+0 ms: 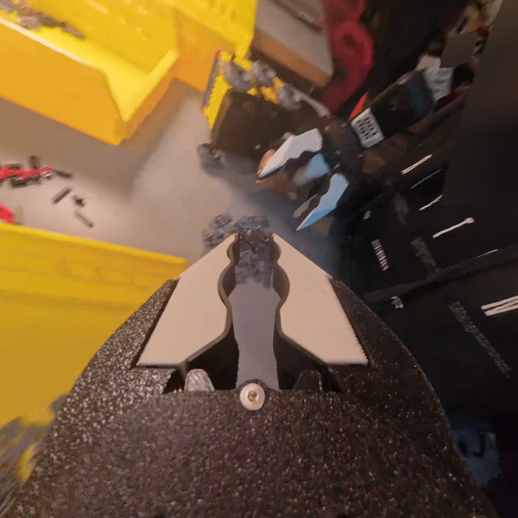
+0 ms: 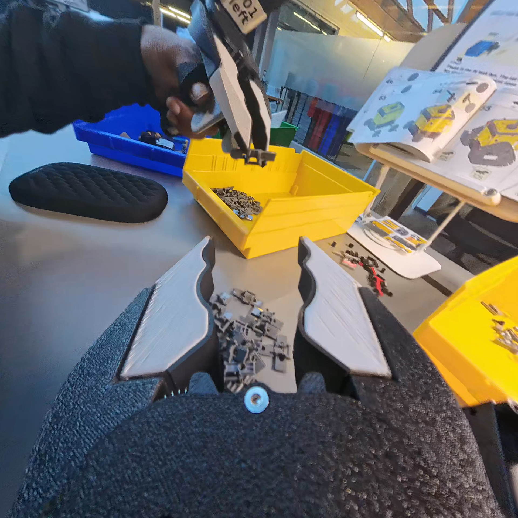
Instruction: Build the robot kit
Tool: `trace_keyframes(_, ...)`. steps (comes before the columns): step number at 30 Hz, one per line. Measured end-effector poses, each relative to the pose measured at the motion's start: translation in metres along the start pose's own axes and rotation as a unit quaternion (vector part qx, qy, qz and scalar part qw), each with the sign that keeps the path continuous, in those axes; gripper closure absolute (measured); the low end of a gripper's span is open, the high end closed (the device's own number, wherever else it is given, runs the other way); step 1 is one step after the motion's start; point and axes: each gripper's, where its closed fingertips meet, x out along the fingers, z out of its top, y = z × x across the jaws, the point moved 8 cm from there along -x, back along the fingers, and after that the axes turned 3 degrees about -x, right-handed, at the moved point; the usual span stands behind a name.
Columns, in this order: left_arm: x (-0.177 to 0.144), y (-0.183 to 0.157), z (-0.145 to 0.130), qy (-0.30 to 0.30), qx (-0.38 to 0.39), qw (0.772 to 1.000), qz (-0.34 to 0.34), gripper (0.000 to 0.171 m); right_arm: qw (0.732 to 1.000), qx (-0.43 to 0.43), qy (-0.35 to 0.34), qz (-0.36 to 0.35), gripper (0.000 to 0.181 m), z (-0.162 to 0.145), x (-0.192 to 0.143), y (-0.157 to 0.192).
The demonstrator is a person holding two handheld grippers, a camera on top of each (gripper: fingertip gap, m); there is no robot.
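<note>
My left gripper (image 1: 253, 238) is shut on a small dark grey building piece (image 1: 252, 245). In the right wrist view, a hand holds that left gripper (image 2: 252, 148) and its piece (image 2: 256, 157) in the air above a yellow bin (image 2: 308, 215). My right gripper (image 2: 256, 244) is open and empty, low over the grey table (image 2: 70, 266). A loose pile of small dark grey pieces (image 2: 249, 333) lies between its fingers. In the blurred left wrist view the right gripper (image 1: 279, 201) shows open beside that pile (image 1: 221, 232).
The yellow bin holds several grey pieces (image 2: 238, 200). A second yellow bin (image 2: 476, 336) is at the right, a blue bin (image 2: 126, 140) and a black pad (image 2: 87, 190) at the left. Red and black pieces (image 2: 370, 269) lie by a stand with an instruction booklet (image 2: 448, 126). My hands' fingertips stand some 8 centimetres from each other.
</note>
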Motion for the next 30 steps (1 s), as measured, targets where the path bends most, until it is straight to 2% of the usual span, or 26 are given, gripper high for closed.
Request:
trace_keyframes(4, 0.046, -0.028, -0.008, -0.059, -0.008, 0.993, -0.105, 0.154, 1.0, -0.024, -0.013, 0.008, 0.124, 0.013, 0.016, 0.016)
trace_keyframes(5, 0.055, -0.03, -0.011, -0.061, -0.009, 0.992, -0.108, 0.154, 0.999, -0.032, -0.015, 0.008, 0.126, 0.015, 0.017, 0.019)
trace_keyframes(7, 0.066, -0.032, -0.016, -0.066, -0.007, 0.991, -0.119, 0.154, 0.999, -0.05, -0.015, -0.008, 0.142, 0.018, 0.015, 0.021)
trace_keyframes(9, 0.069, -0.033, -0.019, -0.079, -0.015, 0.989, -0.126, 0.155, 0.998, -0.056, -0.002, -0.006, 0.142, 0.018, 0.01, 0.021)
trace_keyframes(11, 0.066, -0.03, -0.023, -0.085, -0.02, 0.99, -0.11, 0.16, 0.998, -0.054, 0.014, -0.006, 0.143, 0.015, 0.006, 0.02)
trace_keyframes(13, 0.054, -0.024, -0.026, -0.091, -0.024, 0.992, -0.078, 0.15, 0.998, -0.049, 0.05, -0.004, 0.143, 0.008, 0.003, 0.018)
trace_keyframes(15, 0.037, -0.014, -0.028, -0.092, -0.015, 0.996, -0.004, 0.147, 0.993, -0.041, 0.114, 0.009, 0.142, -0.008, 0.003, 0.016)
trace_keyframes(17, 0.017, 0.002, -0.033, -0.069, 0.002, 0.991, 0.112, 0.144, 0.983, -0.027, 0.178, 0.027, 0.141, -0.027, 0.005, 0.017)
trace_keyframes(19, -0.007, 0.021, -0.04, -0.029, 0.018, 0.969, 0.245, 0.14, 0.975, -0.015, 0.219, 0.039, 0.127, -0.04, 0.005, 0.018)
trace_keyframes(20, -0.018, 0.031, -0.044, -0.002, 0.023, 0.954, 0.299, 0.14, 0.974, -0.012, 0.224, 0.04, 0.124, -0.043, 0.005, 0.018)
trace_keyframes(22, -0.032, 0.045, -0.051, 0.053, 0.018, 0.932, 0.357, 0.14, 0.977, -0.005, 0.21, 0.037, 0.123, -0.042, 0.003, 0.016)
trace_keyframes(25, -0.037, 0.061, -0.058, 0.13, 0.004, 0.924, 0.36, 0.141, 0.983, 0.015, 0.18, 0.033, 0.123, -0.036, -0.001, 0.011)
trace_keyframes(30, -0.022, 0.087, -0.061, 0.231, -0.003, 0.927, 0.296, 0.144, 0.986, 0.028, 0.162, 0.027, 0.124, -0.036, -0.004, 0.005)
